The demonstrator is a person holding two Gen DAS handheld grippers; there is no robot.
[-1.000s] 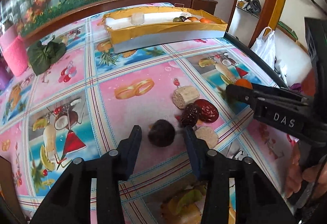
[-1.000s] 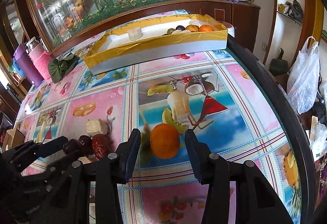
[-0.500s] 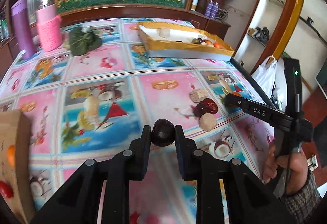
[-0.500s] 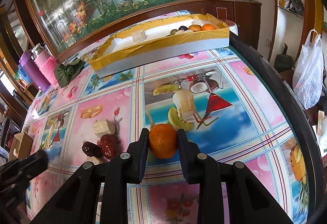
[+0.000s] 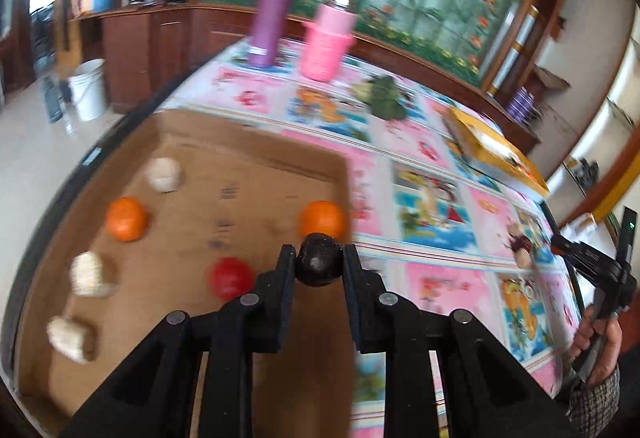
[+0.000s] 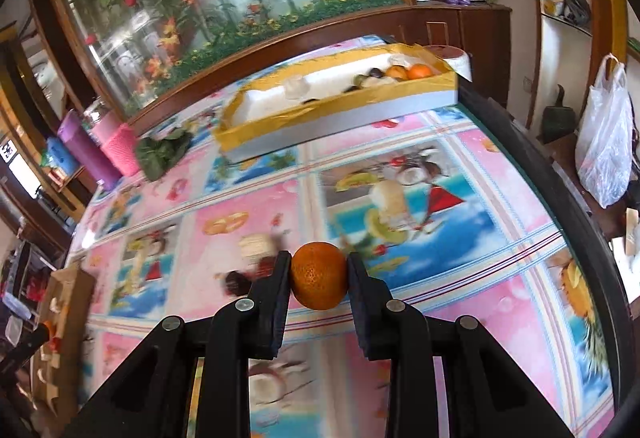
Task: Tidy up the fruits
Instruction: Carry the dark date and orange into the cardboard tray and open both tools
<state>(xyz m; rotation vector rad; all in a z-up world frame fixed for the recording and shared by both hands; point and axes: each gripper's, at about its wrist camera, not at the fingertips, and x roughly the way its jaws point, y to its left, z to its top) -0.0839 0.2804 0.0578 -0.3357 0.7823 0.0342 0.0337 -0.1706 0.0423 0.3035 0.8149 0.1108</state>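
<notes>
My left gripper (image 5: 319, 265) is shut on a dark round fruit (image 5: 319, 263) and holds it above the right edge of a brown cardboard tray (image 5: 248, 174). The tray holds two oranges (image 5: 126, 218), a red fruit (image 5: 230, 278) and pale lumps (image 5: 163, 174). My right gripper (image 6: 319, 275) is shut on an orange (image 6: 319, 275), lifted above the fruit-print tablecloth. Dark red fruits (image 6: 236, 282) and a pale lump (image 6: 256, 243) lie on the cloth just left of it. The cardboard tray also shows at the far left of the right wrist view (image 6: 76, 282).
A long yellow-edged box (image 6: 336, 118) with several fruits sits at the table's far side. A purple flask (image 5: 274, 12), a pink-sleeved jar (image 5: 328, 38) and a green leafy bundle (image 5: 384, 100) stand on the table. A white plastic bag (image 6: 606, 142) hangs beyond the right edge.
My left gripper closed on the dark fruit, lifted it and swung left over the cardboard tray. My right gripper closed on the orange and raised it off the cloth.
</notes>
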